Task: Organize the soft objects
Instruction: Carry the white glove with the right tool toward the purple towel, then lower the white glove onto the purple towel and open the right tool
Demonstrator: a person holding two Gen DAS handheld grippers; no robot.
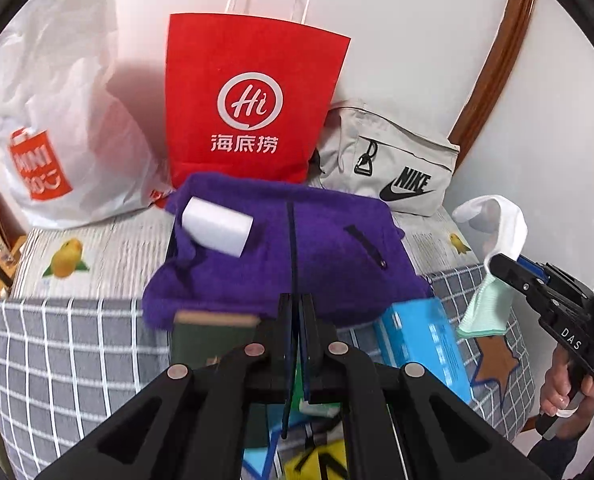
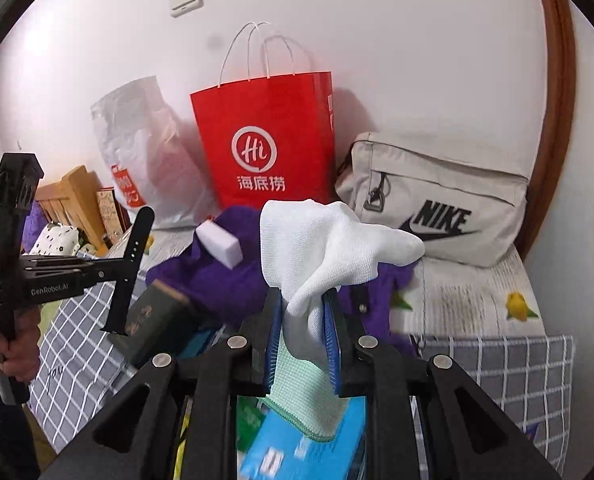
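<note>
1. White knit glove with a mint-green cuff [image 2: 321, 248] hangs pinched at the wrist between the fingers of the right gripper [image 2: 303, 334], lifted above the bed [image 1: 437, 240]; the left gripper [image 1: 296, 308] has its fingers closed together on nothing.
2. Purple fleece garment [image 1: 317, 248] lies spread on the bed just in front of the bags, a white foam block [image 1: 217, 226] resting on it; a dark green box [image 2: 153, 312] and a blue carton [image 1: 425, 344] sit at its near edge.
3. Likely step: carrying the glove to a container; a clean finish would mean keeping the pinch firm, clearing the bag's rim before letting go, and minding the floppy glove fingers, which could snag on the string handles.
4. Red paper bag with white string handles [image 2: 265, 140] stands upright against the wall; a white plastic shopping bag [image 1: 69, 120] slumps left of it, a beige zipped pouch [image 2: 437, 196] right; their contents cannot be seen.
</note>
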